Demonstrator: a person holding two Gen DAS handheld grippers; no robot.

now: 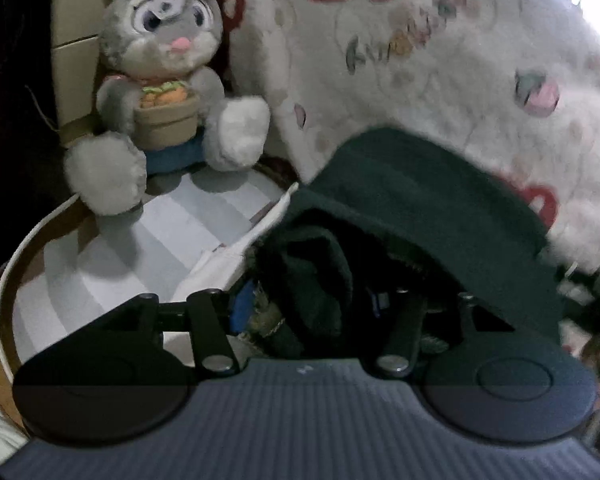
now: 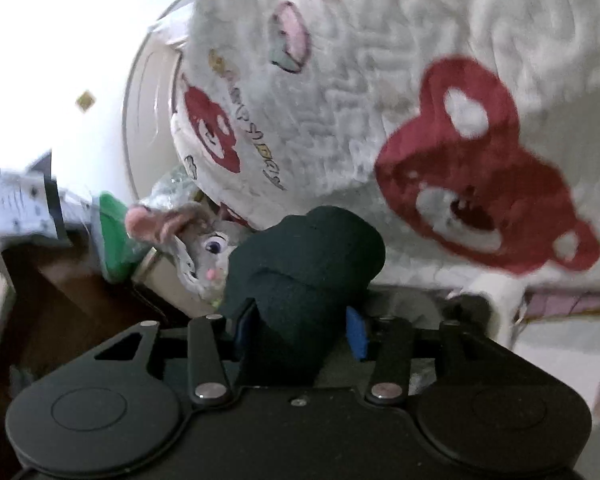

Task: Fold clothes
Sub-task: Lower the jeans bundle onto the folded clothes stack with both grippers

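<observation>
A dark green fleece garment (image 1: 420,208) lies bunched over and between the fingers of my left gripper (image 1: 306,304). Its blue pads (image 1: 240,308) stand apart, and a dark gap shows beside the cloth on the right side. In the right wrist view the same dark green garment (image 2: 312,256) sits as a thick roll between the blue pads (image 2: 356,336) of my right gripper (image 2: 300,328). The roll fills the gap, and I see no pinch in it. The cloth hides both grippers' fingertips.
A white fluffy blanket with red bear prints (image 1: 420,60) (image 2: 380,80) rises right behind the garment. A grey plush rabbit (image 1: 160,80) (image 2: 212,248) sits to the left on a grey-and-white striped sheet (image 1: 140,248). A white cloth strip (image 1: 236,252) lies by the left pad.
</observation>
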